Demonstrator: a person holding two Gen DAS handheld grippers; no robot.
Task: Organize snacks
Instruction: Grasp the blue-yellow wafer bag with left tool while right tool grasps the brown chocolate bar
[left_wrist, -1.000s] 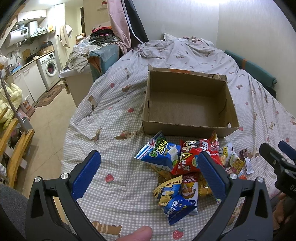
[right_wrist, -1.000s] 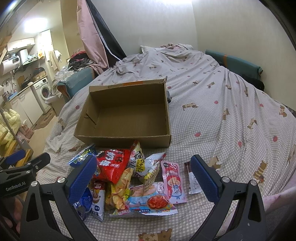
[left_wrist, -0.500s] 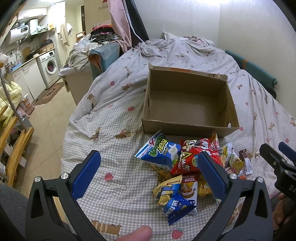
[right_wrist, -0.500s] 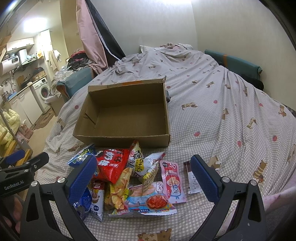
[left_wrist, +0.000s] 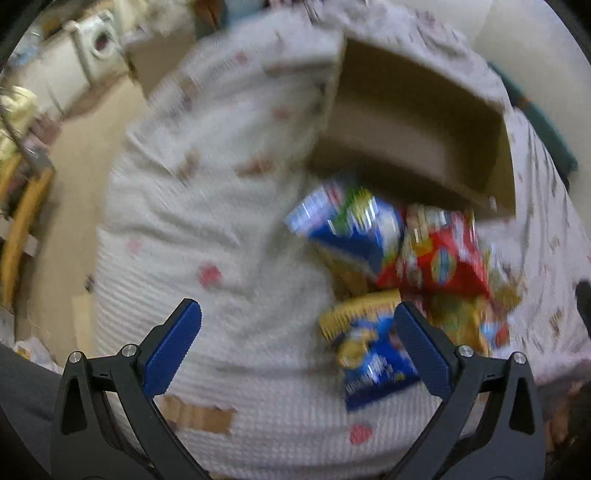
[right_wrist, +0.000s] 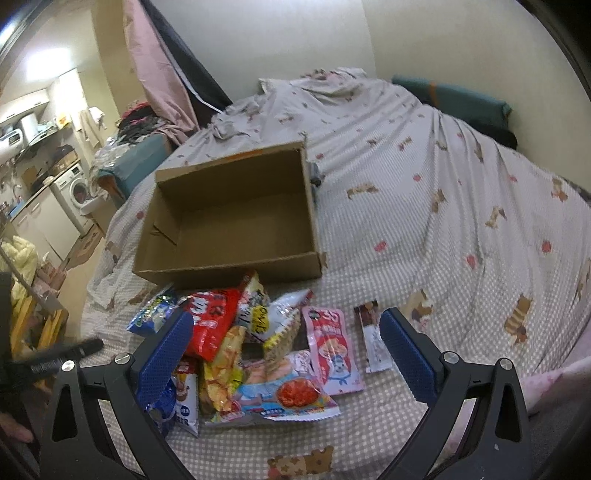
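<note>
The fingers of the left gripper (left_wrist: 295, 339) were spread wide apart and held nothing. The fingers of the right gripper (right_wrist: 284, 350) were wide apart too, and held nothing. Both hung over a bed (right_wrist: 443, 206).

The bed had a cover with small checks, little bears and red spots on it. The cover was wrinkled near the far wall. A brown box (right_wrist: 229, 218) sat on the bed with its top open, and nothing showed inside it. A pile of snacks (right_wrist: 243, 350) lay on the cover just in front of the box. A red bag (right_wrist: 210, 321) was on top, near the box. A blue and green bag (left_wrist: 351, 225) lay beside it, on the left. A pink packet (right_wrist: 332, 350) and a thin brown bar (right_wrist: 373, 339) lay flat at the right edge of the pile.

The left view was very blurry. Past the bed on the left was a washing machine (right_wrist: 75, 188) under a counter. A pink curtain (right_wrist: 155, 70) hung by the wall. A dark green pillow (right_wrist: 454, 99) lay at the far side of the bed.
</note>
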